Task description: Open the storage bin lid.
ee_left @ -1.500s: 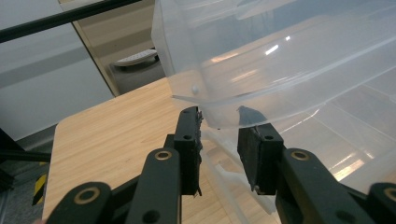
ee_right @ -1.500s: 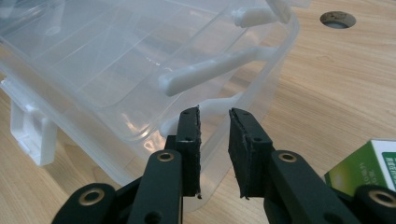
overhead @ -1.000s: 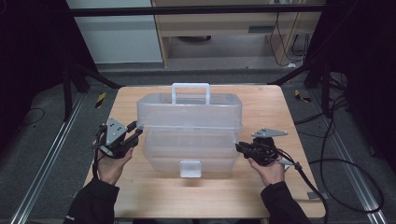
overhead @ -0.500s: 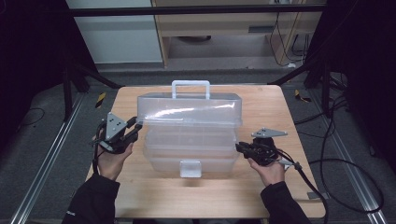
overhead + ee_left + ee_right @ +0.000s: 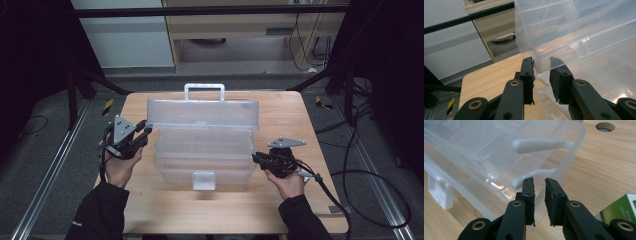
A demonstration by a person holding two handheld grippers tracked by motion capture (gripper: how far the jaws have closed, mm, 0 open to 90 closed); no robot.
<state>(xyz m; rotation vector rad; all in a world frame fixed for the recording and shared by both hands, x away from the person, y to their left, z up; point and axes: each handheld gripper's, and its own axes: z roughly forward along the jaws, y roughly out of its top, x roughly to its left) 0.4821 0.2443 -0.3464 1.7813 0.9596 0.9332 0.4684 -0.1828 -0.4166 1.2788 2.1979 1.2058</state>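
Since a second back the lid [image 5: 202, 114] had swung up about halfway, left gripper [image 5: 541, 65] fingers closing on its corner, right gripper [image 5: 539, 180] fingers nearly together bracing the box [image 5: 202, 160], lid not fully open yet.

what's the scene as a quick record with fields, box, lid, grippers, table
box: clear plastic box mid-table, white latch at front
lid: lid raised at an angle, white handle on top
left gripper: left gripper at the lid's left corner, edge between its jaws, which have just been closing
right gripper: right gripper at the box's right side, jaws narrowly apart by a white tab
table: wooden table
other: green carton near the right gripper
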